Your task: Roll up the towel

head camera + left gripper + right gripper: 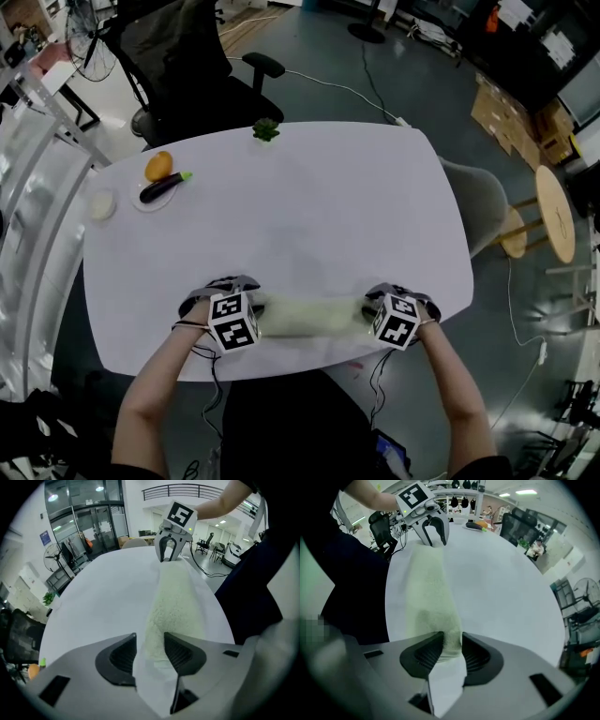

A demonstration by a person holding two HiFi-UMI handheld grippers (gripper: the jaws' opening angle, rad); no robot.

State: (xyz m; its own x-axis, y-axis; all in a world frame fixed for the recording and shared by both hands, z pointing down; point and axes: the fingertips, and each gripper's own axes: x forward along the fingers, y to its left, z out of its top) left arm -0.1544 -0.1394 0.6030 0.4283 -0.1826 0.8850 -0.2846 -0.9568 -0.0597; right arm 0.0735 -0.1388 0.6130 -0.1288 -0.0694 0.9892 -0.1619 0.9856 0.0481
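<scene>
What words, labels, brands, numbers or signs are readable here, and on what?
No text is readable.
Cubes on left gripper and right gripper: square markers only, no letters.
Blue sign on the wall: too small to read.
Sheets on the dark wall: too blurred.
Towel: no label shows.

Towel (305, 314) along table's (328, 206) near edge, left gripper (150, 644) and right gripper (449, 641) at its ends; eggplant (164, 187) far left
</scene>
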